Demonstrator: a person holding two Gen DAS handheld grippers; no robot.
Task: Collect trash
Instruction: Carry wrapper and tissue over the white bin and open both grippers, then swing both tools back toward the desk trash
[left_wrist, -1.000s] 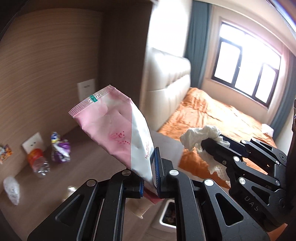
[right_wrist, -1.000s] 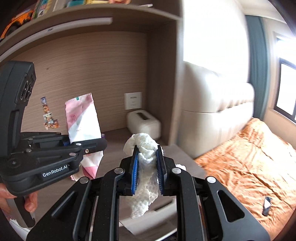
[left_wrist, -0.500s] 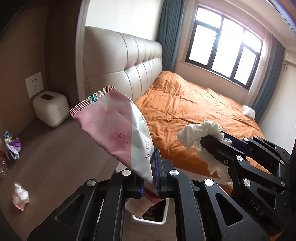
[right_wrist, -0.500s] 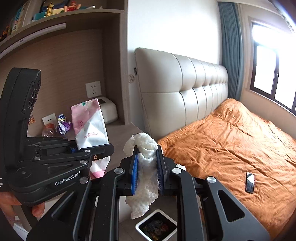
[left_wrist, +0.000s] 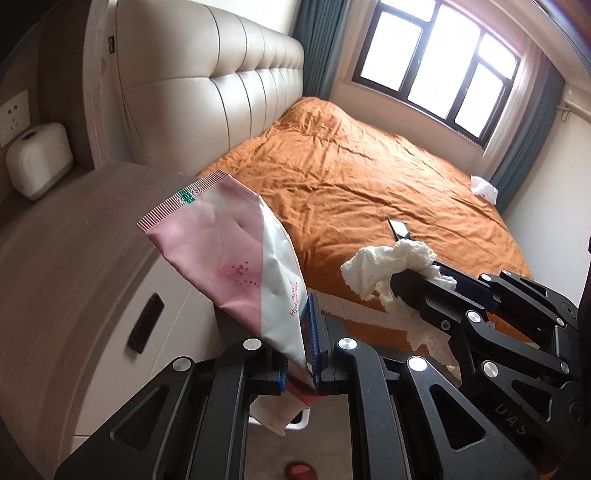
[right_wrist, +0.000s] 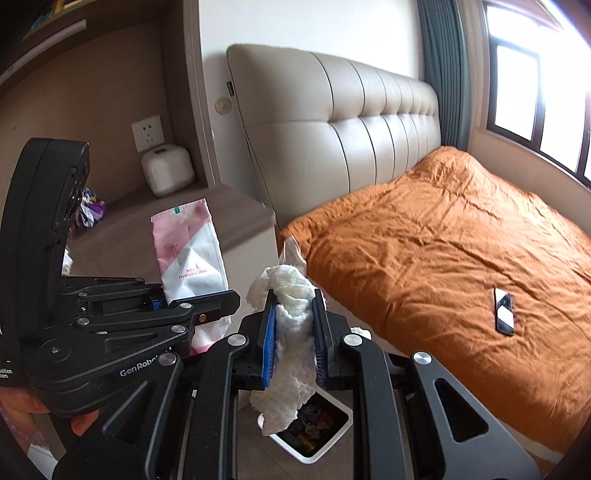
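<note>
Pink-and-white "Hydrated Silica" pouch in GenRobot.AI-marked left gripper.

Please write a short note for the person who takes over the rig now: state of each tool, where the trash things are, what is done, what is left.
Left tool: shut on the pink-and-white packet.
Right tool: shut on the crumpled white tissue.
White bin: on the floor below both tools, already holding trash.
Done: both pieces picked up and brought above the bin.
Left: drop both in; a purple wrapper remains on the bedside counter.

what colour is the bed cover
Orange bed cover, shown best in the right wrist view.
</note>
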